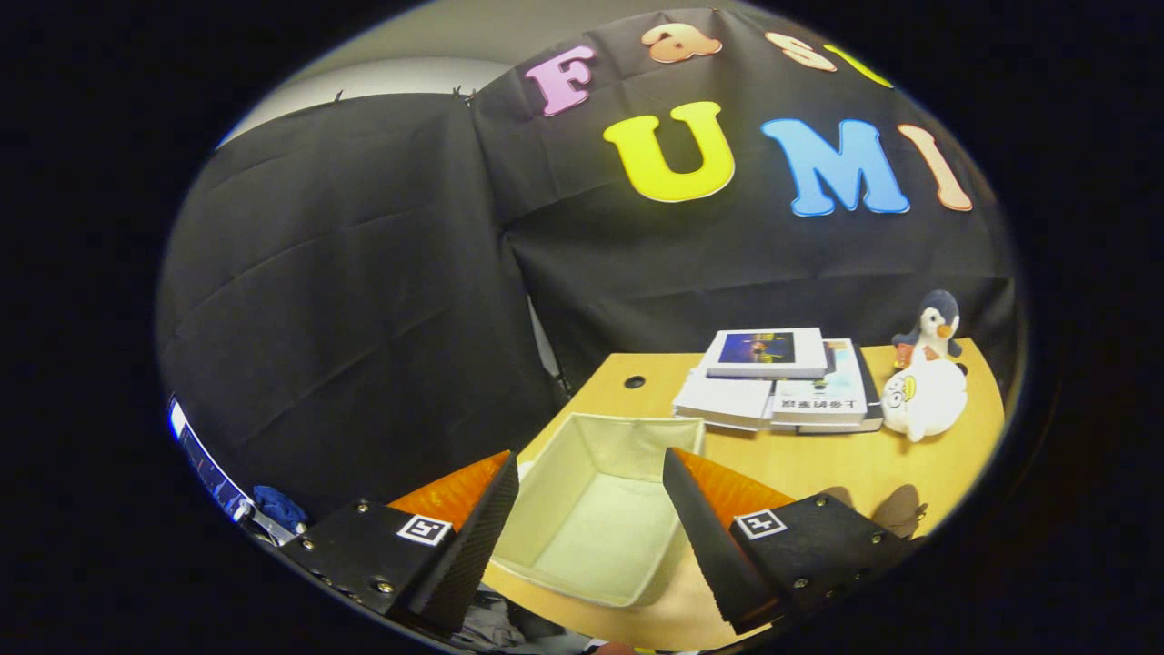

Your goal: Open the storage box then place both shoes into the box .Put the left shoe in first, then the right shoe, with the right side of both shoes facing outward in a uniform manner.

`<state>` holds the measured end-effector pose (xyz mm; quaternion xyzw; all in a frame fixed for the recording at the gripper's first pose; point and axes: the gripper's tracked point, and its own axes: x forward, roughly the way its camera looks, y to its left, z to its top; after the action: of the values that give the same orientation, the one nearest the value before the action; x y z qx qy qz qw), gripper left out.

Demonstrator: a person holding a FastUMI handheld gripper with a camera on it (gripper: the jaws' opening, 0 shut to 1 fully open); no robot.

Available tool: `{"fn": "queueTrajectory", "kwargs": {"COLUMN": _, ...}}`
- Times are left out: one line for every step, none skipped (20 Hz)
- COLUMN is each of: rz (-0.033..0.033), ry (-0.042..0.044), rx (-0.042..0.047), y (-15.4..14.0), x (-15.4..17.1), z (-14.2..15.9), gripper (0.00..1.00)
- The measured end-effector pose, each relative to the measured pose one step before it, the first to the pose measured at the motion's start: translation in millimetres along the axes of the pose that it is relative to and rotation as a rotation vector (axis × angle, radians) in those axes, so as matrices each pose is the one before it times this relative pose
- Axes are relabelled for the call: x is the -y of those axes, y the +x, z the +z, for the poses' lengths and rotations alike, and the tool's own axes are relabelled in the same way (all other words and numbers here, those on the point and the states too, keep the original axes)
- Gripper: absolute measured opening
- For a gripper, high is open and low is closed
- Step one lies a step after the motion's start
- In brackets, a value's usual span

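Note:
A cream fabric storage box [591, 509] stands open on the wooden table [818, 464], near its left end. Its inside is bare. My gripper [591, 468] hovers above the box, open, with nothing between its fingers; the box shows through the gap between them. One finger [482, 528] hangs over the box's left wall, the other finger [700, 518] over its right wall.
A pile of books and booklets [782, 382] lies at the back of the table beyond the box. A white plush toy [923, 396] with a small penguin [937, 327] sits to their right. A cable hole [635, 382] is in the tabletop behind the box. Black cloth walls stand behind and to the left.

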<state>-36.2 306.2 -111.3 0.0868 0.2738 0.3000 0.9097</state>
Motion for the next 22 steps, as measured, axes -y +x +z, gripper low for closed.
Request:
{"fn": "queueTrajectory", "kwargs": {"rz": -0.0318, "ry": -0.00916, "rx": 0.00436, "y": -2.85, "x": 17.19, "z": -1.29, "gripper": 0.98}}
{"fn": "queueTrajectory", "kwargs": {"rz": -0.03257, "ry": -0.01061, "rx": 0.00068, "y": -2.79, "x": 16.88, "z": -2.99, "gripper": 0.97}}
{"fn": "queueTrajectory", "kwargs": {"rz": -0.02954, "ry": -0.00961, "rx": -0.00238, "y": -1.99, "x": 16.48, "z": -3.36, "gripper": 0.97}}
{"fn": "queueTrajectory", "kwargs": {"rz": -0.0264, "ry": -0.00519, "rx": -0.00675, "y": -1.1, "x": 14.37, "z": -5.6, "gripper": 0.97}}
{"fn": "queueTrajectory", "kwargs": {"rz": -0.02164, "ry": -0.00279, "rx": -0.00737, "y": -0.7, "x": 13.5, "z": -5.65, "gripper": 0.98}}
{"fn": "queueTrajectory", "kwargs": {"rz": -0.0205, "ry": -0.00365, "rx": -0.00843, "y": 0.18, "x": 12.33, "z": -6.12, "gripper": 0.98}}
{"fn": "queueTrajectory", "kwargs": {"rz": -0.01825, "ry": -0.00452, "rx": -0.01012, "y": 0.1, "x": 10.94, "z": -6.67, "gripper": 0.98}}
{"fn": "queueTrajectory", "kwargs": {"rz": -0.01811, "ry": -0.00309, "rx": -0.01024, "y": 1.18, "x": 10.87, "z": -6.57, "gripper": 0.98}}
{"fn": "queueTrajectory", "kwargs": {"rz": -0.01799, "ry": -0.00085, "rx": -0.01278, "y": 2.53, "x": 10.35, "z": -6.9, "gripper": 0.97}}
{"fn": "queueTrajectory", "kwargs": {"rz": -0.01901, "ry": -0.00072, "rx": -0.00939, "y": 3.26, "x": 9.1, "z": -6.92, "gripper": 0.98}}
{"fn": "queueTrajectory", "kwargs": {"rz": -0.01704, "ry": 0.00065, "rx": -0.0105, "y": 2.52, "x": 10.29, "z": -6.6, "gripper": 0.98}}
{"fn": "queueTrajectory", "kwargs": {"rz": -0.01124, "ry": 0.00189, "rx": -0.00885, "y": 3.67, "x": 6.72, "z": -7.41, "gripper": 0.98}}
{"fn": "queueTrajectory", "kwargs": {"rz": -0.00547, "ry": 0.00292, "rx": -0.00877, "y": 4.55, "x": 6.63, "z": -5.07, "gripper": 0.98}}
{"fn": "queueTrajectory", "kwargs": {"rz": -0.00992, "ry": 0.00213, "rx": -0.0107, "y": 3.57, "x": 8.15, "z": -7.74, "gripper": 0.98}}
{"fn": "queueTrajectory", "kwargs": {"rz": -0.01305, "ry": 0.00046, "rx": -0.01199, "y": 4.21, "x": 7.61, "z": -7.69, "gripper": 0.98}}
{"fn": "queueTrajectory", "kwargs": {"rz": -0.01515, "ry": 0.00014, "rx": -0.01583, "y": 3.55, "x": 8.3, "z": -8.24, "gripper": 0.98}}
{"fn": "queueTrajectory", "kwargs": {"rz": -0.00729, "ry": 0.00574, "rx": -0.01381, "y": 3.27, "x": 6.46, "z": -6.67, "gripper": 0.98}}
{"fn": "queueTrajectory", "kwargs": {"rz": -0.00569, "ry": 0.00633, "rx": -0.01638, "y": 3.44, "x": 4.9, "z": -7.44, "gripper": 0.98}}
{"fn": "queueTrajectory", "kwargs": {"rz": -0.0089, "ry": 0.00455, "rx": -0.01539, "y": 3.89, "x": 5.8, "z": -6.33, "gripper": 0.98}}
{"fn": "queueTrajectory", "kwargs": {"rz": -0.00986, "ry": 0.00409, "rx": -0.013, "y": 2.62, "x": 5.93, "z": -5.99, "gripper": 0.98}}
{"fn": "queueTrajectory", "kwargs": {"rz": -0.00633, "ry": 0.00429, "rx": -0.01265, "y": 2.23, "x": 4.39, "z": -5.46, "gripper": 0.98}}
{"fn": "queueTrajectory", "kwargs": {"rz": -0.00401, "ry": 0.00231, "rx": -0.01352, "y": 2.22, "x": 3.54, "z": -7.25, "gripper": 0.98}}
